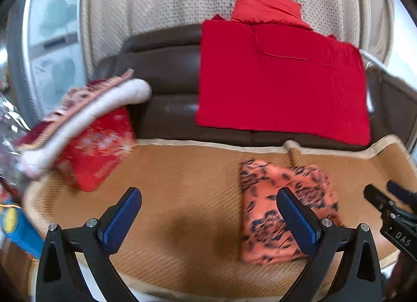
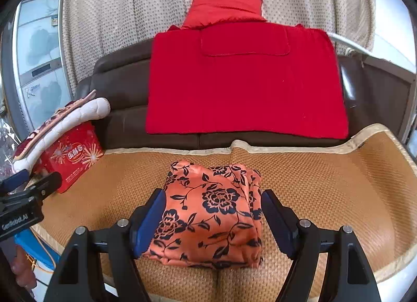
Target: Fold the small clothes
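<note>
Both views are brightly lit by daylight. Overexposed white glare is seen at the right edge of each picture. A soft shadow is cast on the woven mat [image 1: 182, 171] under the grippers. The left wrist view is smeared by motion blur, strongest on the red box [image 1: 96, 151]. Straight lines are bent by fisheye distortion, and the corners are darkened.

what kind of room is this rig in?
Most likely a home living room. A brown leather sofa with a red blanket draped over its back, a woven mat over the seat as the work surface, and beige curtains behind. The folded floral garment lies on the mat.
</note>
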{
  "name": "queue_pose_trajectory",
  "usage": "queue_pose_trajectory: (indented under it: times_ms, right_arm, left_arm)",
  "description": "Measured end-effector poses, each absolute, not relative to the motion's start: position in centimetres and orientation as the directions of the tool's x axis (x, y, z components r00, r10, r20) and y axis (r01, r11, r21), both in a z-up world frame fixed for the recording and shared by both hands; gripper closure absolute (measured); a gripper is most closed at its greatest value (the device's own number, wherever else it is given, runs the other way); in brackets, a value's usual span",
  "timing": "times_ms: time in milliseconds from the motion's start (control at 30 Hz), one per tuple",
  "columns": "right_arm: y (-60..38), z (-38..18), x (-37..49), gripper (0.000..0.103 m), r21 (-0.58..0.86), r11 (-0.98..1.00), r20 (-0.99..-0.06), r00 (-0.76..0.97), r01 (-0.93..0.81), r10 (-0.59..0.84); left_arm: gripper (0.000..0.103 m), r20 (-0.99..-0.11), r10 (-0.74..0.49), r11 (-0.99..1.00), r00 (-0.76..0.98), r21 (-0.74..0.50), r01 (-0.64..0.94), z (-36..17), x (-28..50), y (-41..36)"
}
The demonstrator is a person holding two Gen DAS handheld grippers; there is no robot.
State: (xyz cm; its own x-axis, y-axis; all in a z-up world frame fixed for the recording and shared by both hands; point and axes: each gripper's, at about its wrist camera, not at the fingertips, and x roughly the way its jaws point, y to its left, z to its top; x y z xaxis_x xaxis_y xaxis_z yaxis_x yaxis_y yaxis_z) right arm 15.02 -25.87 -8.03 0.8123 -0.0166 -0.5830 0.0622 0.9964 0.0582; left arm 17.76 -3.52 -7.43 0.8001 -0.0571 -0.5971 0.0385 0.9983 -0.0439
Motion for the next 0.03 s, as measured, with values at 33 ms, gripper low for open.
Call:
queue_pose_trajectory:
  times_ms: [33]
  right_arm:
    - [-26.80,-8.27,15.88,0.024,0.067,0.996,-0.584,0.812,0.062,-0.011]
  left_arm:
    - [0.000,-0.592,-0.065,0.997,0.803,-0.065,0.033,-7.89,19.12,-3.21]
